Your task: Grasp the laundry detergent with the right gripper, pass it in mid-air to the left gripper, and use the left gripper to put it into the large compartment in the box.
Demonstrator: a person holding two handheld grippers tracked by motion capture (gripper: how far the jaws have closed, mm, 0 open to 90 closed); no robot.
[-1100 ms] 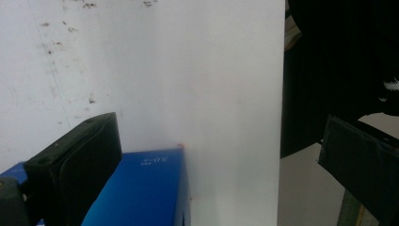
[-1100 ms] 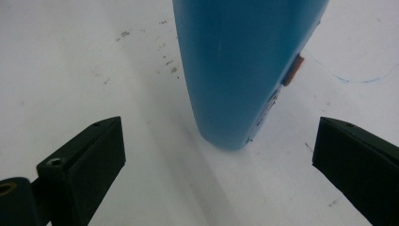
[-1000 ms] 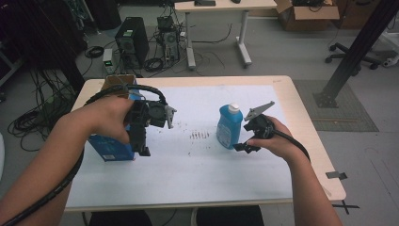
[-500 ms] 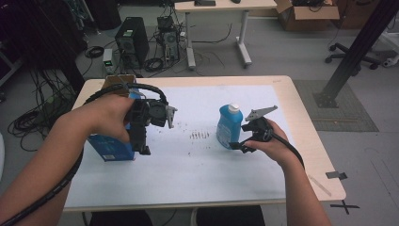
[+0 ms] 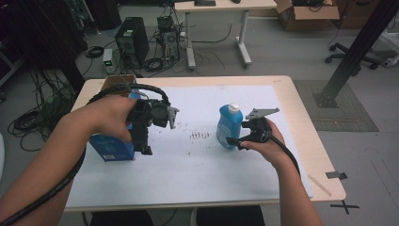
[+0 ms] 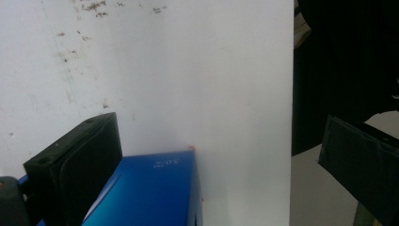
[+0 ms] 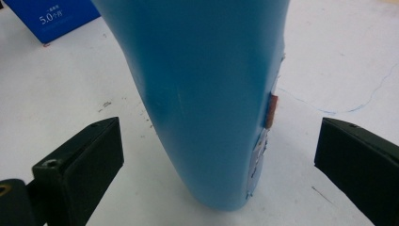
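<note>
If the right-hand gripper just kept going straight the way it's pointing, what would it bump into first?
Most likely the blue bottle. It stands upright between the open jaws of the right gripper, with a gap on each side, so the bottle's body would probably meet the gripper's palm first.

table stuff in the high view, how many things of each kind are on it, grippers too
bottles: 1, the blue bottle with a white cap
boxes: 2, the blue box and the cardboard box at the far left corner
grippers: 2, the left gripper and the right gripper, both open
total: 5
</note>
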